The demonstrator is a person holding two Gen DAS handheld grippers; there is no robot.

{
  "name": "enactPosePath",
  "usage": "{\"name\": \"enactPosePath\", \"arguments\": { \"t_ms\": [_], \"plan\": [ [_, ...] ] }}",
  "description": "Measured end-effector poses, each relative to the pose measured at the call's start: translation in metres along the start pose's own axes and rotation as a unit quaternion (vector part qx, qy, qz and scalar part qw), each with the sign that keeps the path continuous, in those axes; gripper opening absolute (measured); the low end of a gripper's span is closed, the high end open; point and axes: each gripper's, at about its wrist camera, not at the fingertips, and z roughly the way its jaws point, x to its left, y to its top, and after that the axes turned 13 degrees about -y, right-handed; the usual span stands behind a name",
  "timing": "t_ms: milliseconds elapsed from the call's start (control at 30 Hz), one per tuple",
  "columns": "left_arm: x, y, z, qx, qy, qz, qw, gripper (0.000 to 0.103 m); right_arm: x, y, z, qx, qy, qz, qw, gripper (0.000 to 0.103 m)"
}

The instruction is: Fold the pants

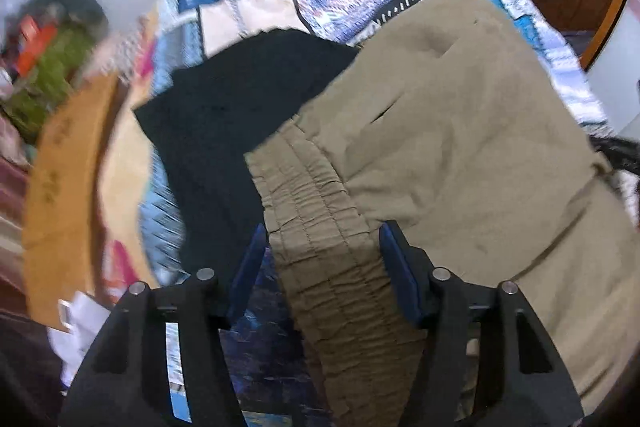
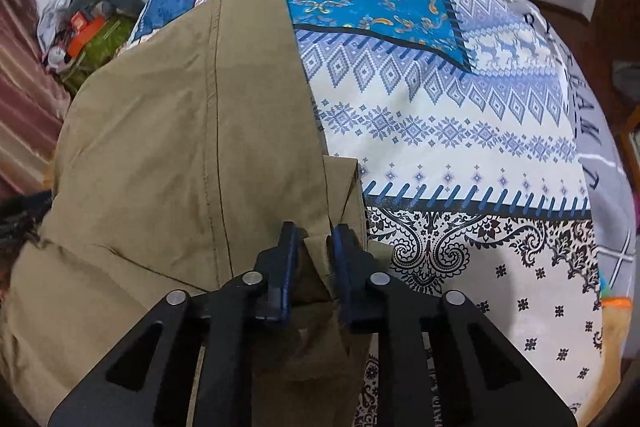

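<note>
1. Gripping at two ends: the khaki woven cotton pants point(image 1: 460, 131) lie across the blue-and-white patchwork bedspread point(image 2: 460, 131), filling the centre and right of the left wrist view and the left half of the right wrist view.
2. Left claw point(image 1: 322, 263): fingers spread wide, straddling the ruched elastic waistband point(image 1: 320, 227) at lower centre. The band runs between them, touching the right finger; a gap shows at the left one. Judged not yet clamped.
3. Right claw point(image 2: 314, 251): fingers drawn close, pinching a small fold of the khaki cloth edge at lower centre of its frame.
4. A black folded garment point(image 1: 240, 99) sits just beside the waistband, left of centre, partly under the khaki cloth. A tan cardboard piece point(image 1: 68, 187) shows at the left edge, blurred.
5. Step in hand, by my reading: securing both ends before carrying one half over the other.
6. Doing it well: close the left claw squarely on the full waistband thickness, not one layer. Keep both claws level so the cloth stays taut. Lift only enough to clear the bedspread.
7. Watch-outs: snagging the black garment with the waistband; the right claw's thin pinch slipping under tension.
</note>
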Motion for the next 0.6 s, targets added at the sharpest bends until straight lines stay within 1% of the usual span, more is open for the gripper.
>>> {"name": "enactPosePath", "arguments": {
  "t_ms": [33,100,200,333,400,433,467,500,533,600],
  "plan": [
    [-0.002,-0.001,0.0,-0.003,0.012,0.007,0.9999,0.061,0.002,0.0,0.0,-0.002,-0.008,-0.009,1.0,0.014],
    [0.002,-0.001,0.001,-0.004,0.013,0.006,0.9999,0.061,0.008,-0.001,0.0,-0.006,-0.028,-0.026,0.999,0.014],
    [0.008,-0.001,0.004,-0.001,-0.007,-0.006,1.0,0.062,0.013,0.0,0.002,-0.004,-0.045,-0.035,0.998,0.014],
    [0.002,0.002,-0.007,-0.002,-0.014,0.025,0.9996,0.062,0.016,0.005,-0.004,0.002,-0.058,-0.05,0.997,0.014],
    [-0.001,0.006,-0.022,-0.011,-0.007,0.042,0.999,0.064,0.019,0.006,-0.017,-0.002,-0.078,-0.068,0.995,0.017],
    [-0.001,0.007,-0.029,-0.018,-0.005,0.045,0.9988,0.067,0.021,0.007,-0.023,-0.002,-0.087,-0.079,0.993,0.018],
    [0.0,0.01,-0.04,-0.03,-0.006,0.044,0.9986,0.073,0.023,0.007,-0.027,-0.003,-0.091,-0.086,0.992,0.022],
    [0.003,0.013,-0.046,-0.04,-0.006,0.039,0.9984,0.076,0.024,0.007,-0.033,-0.004,-0.097,-0.091,0.991,0.028],
    [0.006,0.017,-0.055,-0.055,-0.006,0.032,0.998,0.08,0.026,0.008,-0.04,-0.008,-0.099,-0.096,0.99,0.032],
    [0.013,0.023,-0.067,-0.078,0.001,0.021,0.9967,0.083,0.027,0.01,-0.059,-0.029,-0.09,-0.1,0.991,0.048]
  ]
}}
